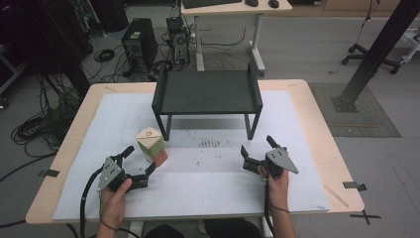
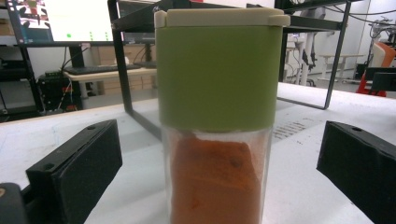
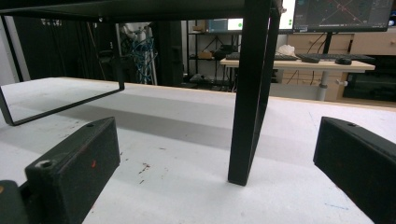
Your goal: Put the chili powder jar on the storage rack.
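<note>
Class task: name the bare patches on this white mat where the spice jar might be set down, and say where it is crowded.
Free: the mat between the left gripper and right gripper; the black shelf top; the mat's right strip beyond the shelf leg. Crowded: around the spice jar, which stands between the left gripper's open jaws.

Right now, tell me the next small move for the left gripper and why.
Probably close the left gripper on the spice jar. Its jaws stand open on either side of the upright jar, which sits centred between them in the left gripper view, with gaps on both sides. The right gripper waits open near the black shelf.
</note>
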Tool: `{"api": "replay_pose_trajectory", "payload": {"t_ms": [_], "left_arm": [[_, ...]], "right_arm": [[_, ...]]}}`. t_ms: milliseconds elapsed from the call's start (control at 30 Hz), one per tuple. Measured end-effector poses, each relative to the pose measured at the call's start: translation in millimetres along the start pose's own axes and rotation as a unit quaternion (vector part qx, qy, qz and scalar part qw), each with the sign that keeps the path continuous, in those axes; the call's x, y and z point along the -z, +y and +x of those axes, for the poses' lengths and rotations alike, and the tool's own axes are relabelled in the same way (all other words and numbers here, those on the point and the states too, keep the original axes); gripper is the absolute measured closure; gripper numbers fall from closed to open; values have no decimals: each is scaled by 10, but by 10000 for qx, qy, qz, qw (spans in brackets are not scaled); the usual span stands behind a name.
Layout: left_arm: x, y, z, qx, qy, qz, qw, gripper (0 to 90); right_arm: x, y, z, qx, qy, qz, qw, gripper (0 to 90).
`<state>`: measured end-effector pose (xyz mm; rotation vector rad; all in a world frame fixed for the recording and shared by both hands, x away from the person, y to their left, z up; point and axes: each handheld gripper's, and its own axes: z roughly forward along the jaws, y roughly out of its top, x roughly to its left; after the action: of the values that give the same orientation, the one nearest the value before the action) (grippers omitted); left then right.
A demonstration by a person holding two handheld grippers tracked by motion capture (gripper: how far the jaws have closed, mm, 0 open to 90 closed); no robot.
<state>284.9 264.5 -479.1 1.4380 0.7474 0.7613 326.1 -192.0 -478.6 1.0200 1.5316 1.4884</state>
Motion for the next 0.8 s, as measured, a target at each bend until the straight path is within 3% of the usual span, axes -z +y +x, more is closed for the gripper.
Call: {"api": "replay_pose_trajectory", "payload": {"t_ms": [800], "left_arm": [[-238, 1, 16, 29, -137, 9, 9999, 2]], "right_arm": [[-4, 2, -3, 7, 25, 16, 10000, 2]]}}
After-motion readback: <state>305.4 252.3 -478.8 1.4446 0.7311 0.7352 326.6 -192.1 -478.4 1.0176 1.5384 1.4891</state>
